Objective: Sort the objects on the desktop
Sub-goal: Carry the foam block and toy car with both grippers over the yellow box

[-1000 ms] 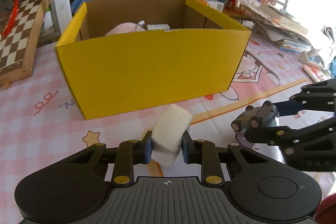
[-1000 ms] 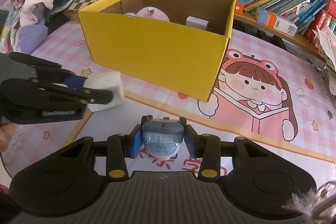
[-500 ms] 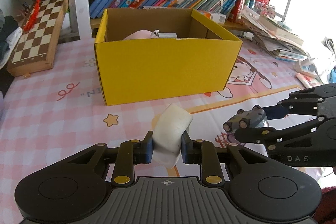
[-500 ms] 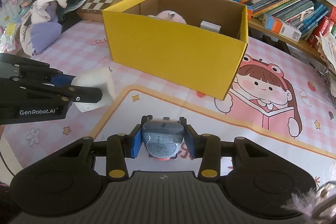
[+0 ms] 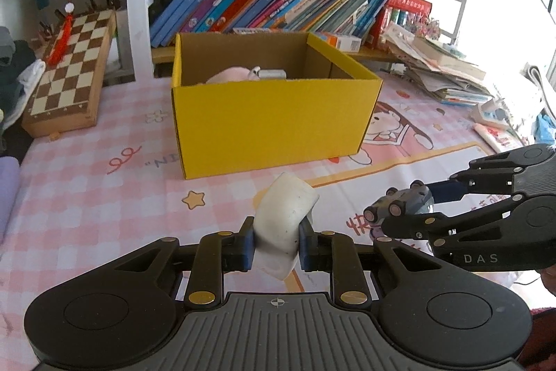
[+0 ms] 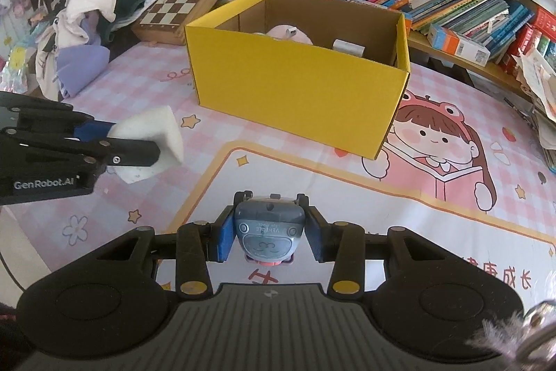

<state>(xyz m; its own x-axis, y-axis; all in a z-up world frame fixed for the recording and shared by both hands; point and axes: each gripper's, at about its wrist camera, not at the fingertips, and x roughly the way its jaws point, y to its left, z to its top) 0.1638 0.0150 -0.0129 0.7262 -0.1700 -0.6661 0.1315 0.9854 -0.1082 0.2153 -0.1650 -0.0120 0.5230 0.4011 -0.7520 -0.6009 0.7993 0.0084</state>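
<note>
**Both tongs loaded, yellow box ahead**

The left gripper (image 5: 274,242) sits at the lower centre of its own view, its two blue-padded fingers pressed against the sides of a white sponge block (image 5: 283,223), which stands up between them, tilted toward the upper right. In the right wrist view the same gripper (image 6: 139,145) enters from the left edge with the sponge (image 6: 153,141) pinched at its tip, held clear above the pink checked mat (image 6: 139,93).

The right gripper (image 6: 267,233) is at the lower centre of its view, pinching a small grey toy vehicle (image 6: 267,228) between its blue pads; a red part shows under the toy. From the left wrist view this gripper (image 5: 403,211) reaches in from the right edge, the toy (image 5: 399,206) showing its wheels at the tip.

Beyond both tools, in the middle of each frame, stands an open yellow cardboard box (image 5: 271,124) on the mat. Inside it lie a pink soft item (image 6: 288,33) and a white rectangular object (image 6: 347,47). A cartoon girl (image 6: 438,141) is printed on the mat at right, just beside the box corner.

A chessboard case (image 5: 73,72) lies at upper left, well apart from the box. Slanted books (image 5: 271,6) fill the shelf behind. Piled clothes (image 6: 100,9) sit at the upper left of the right wrist view.
</note>
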